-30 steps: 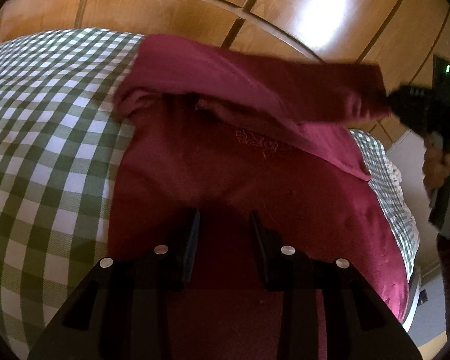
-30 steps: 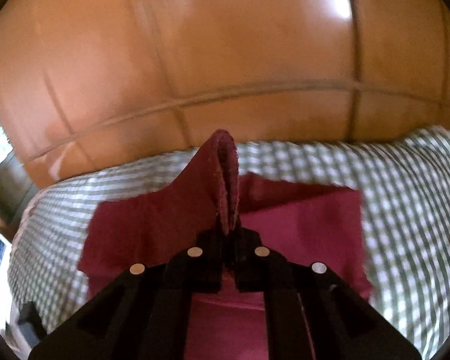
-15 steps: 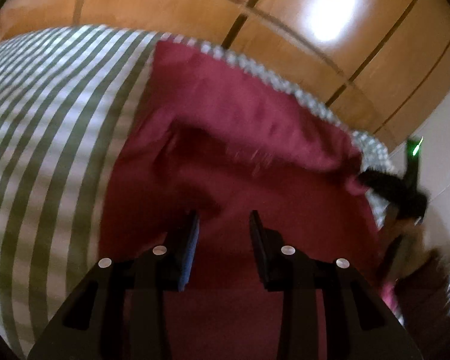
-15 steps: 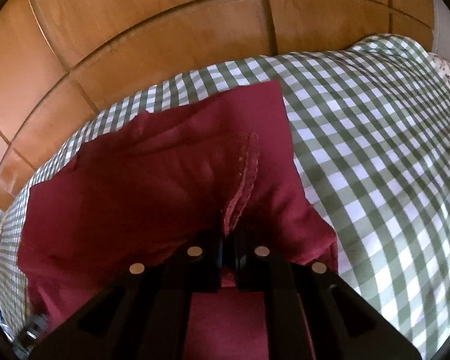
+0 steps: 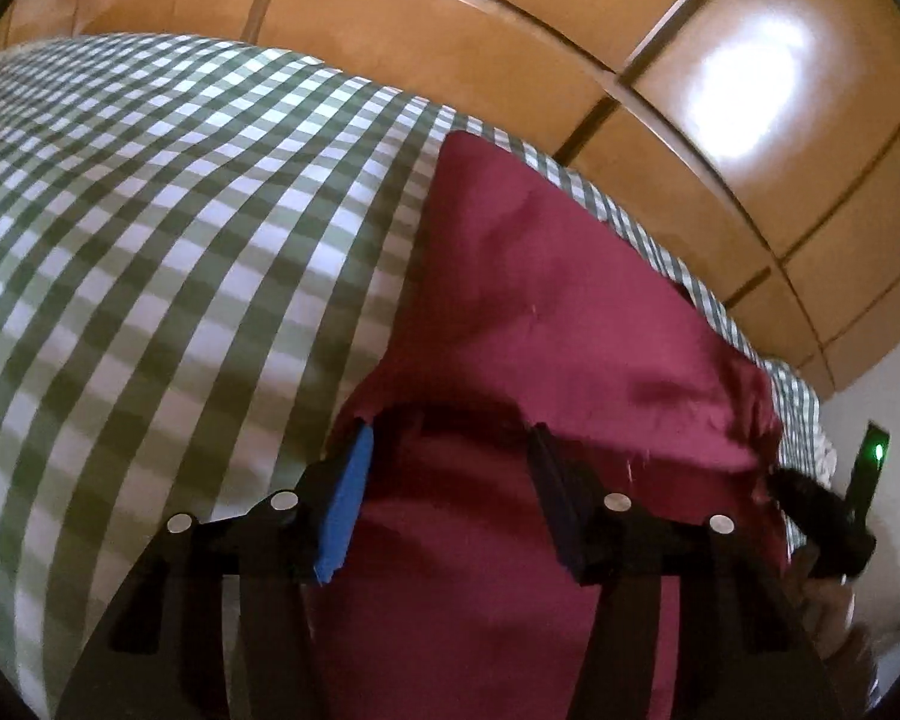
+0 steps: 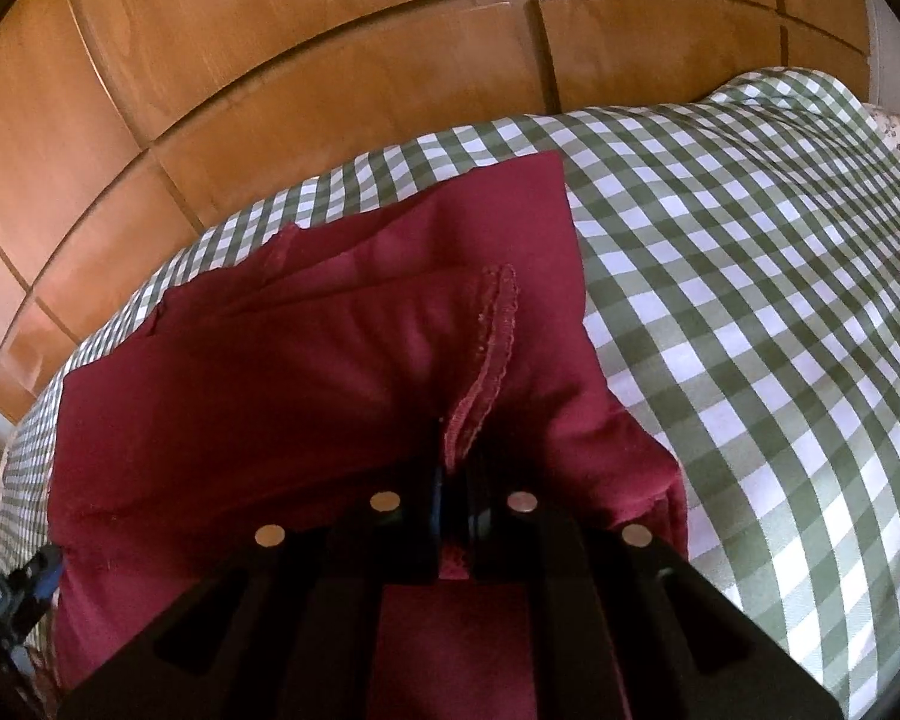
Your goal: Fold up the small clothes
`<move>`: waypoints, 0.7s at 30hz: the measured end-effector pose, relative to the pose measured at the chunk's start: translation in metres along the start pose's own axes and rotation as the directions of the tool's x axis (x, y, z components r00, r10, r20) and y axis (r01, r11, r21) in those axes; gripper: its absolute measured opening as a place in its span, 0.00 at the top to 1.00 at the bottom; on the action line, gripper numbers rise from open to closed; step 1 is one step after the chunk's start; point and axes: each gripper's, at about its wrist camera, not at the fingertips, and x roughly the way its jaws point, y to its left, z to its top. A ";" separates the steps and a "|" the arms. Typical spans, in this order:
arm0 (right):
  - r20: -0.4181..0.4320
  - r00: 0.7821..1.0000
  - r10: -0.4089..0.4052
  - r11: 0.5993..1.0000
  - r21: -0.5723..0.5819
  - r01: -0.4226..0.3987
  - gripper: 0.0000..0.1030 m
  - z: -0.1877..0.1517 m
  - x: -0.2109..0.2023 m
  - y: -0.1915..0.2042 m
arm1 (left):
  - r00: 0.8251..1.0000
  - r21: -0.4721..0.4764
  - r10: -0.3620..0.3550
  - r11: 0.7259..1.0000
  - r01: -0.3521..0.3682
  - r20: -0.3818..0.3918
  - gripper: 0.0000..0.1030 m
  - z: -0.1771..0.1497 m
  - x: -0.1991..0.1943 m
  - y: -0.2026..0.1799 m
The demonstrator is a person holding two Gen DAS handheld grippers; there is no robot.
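A dark red garment [image 5: 546, 324] lies on a green and white checked cloth [image 5: 168, 228]. My left gripper [image 5: 450, 450] is open, its jaws wide apart, low over the garment's near folded edge. In the right wrist view the same garment [image 6: 282, 384] is folded over on itself. My right gripper [image 6: 456, 468] is shut on the garment's stitched hem [image 6: 492, 336], low over the fabric. The right gripper also shows at the garment's right end in the left wrist view [image 5: 822, 510].
The checked cloth [image 6: 750, 312] covers a soft raised surface that drops away at its edges. Glossy wooden panels [image 6: 306, 72] stand close behind it. A pale wall [image 5: 882, 396] is at the right.
My right gripper has carried the held hem down and across, laying the raised flap flat over the garment. My left gripper has opened wider and moved along the garment's near edge.
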 end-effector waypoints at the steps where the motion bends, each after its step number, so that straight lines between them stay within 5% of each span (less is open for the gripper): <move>1: -0.001 1.000 0.000 1.000 -0.002 0.000 0.96 0.001 -0.001 0.000 | 1.000 0.008 0.005 1.000 -0.005 -0.004 0.48 0.000 -0.005 -0.002; 3: -0.015 1.000 -0.008 1.000 -0.013 0.008 0.84 0.005 -0.008 0.003 | 1.000 0.028 0.023 0.999 -0.023 0.007 0.48 0.001 -0.020 -0.004; 5: -0.010 1.000 -0.026 1.000 -0.007 0.026 0.61 0.008 -0.020 0.003 | 0.999 0.066 0.021 0.998 -0.024 0.048 0.48 0.005 -0.036 -0.009; 9: 0.062 0.997 -0.042 0.999 -0.031 0.044 0.58 0.009 -0.052 0.009 | 0.994 0.124 0.014 0.992 -0.028 0.112 0.48 0.016 -0.052 -0.019; 14: 0.068 0.998 -0.002 0.992 -0.124 0.011 0.54 0.004 -0.058 0.038 | 0.995 0.133 0.009 0.991 -0.023 0.100 0.47 0.039 -0.032 -0.033; 21: 0.024 0.998 -0.065 0.982 -0.174 0.068 0.45 -0.016 -0.007 0.054 | 1.000 -0.066 0.012 0.998 -0.011 0.010 0.41 0.092 0.015 -0.004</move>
